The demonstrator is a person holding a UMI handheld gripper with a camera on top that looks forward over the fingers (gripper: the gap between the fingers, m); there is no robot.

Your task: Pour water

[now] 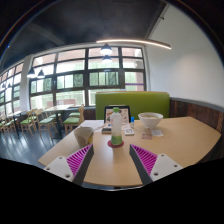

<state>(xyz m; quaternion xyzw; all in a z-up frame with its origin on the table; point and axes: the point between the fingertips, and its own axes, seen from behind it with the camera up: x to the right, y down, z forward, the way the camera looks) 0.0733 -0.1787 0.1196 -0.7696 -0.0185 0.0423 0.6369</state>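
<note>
A clear bottle with a green label (116,124) stands upright on a round dark red coaster (116,141) near the middle of a light wooden table (160,136). A pale cup (83,134) stands to its left and a white bowl-shaped vessel (150,121) to its right, farther back. My gripper (112,160) is open and empty. Its magenta pads (77,159) spread wide, with bare table between them. The bottle stands beyond the fingertips, centred between them.
A green bench seat (140,102) stands behind the table. Other tables and chairs (35,120) fill the room to the left, before large windows (70,80). A small white item (128,130) lies next to the bottle.
</note>
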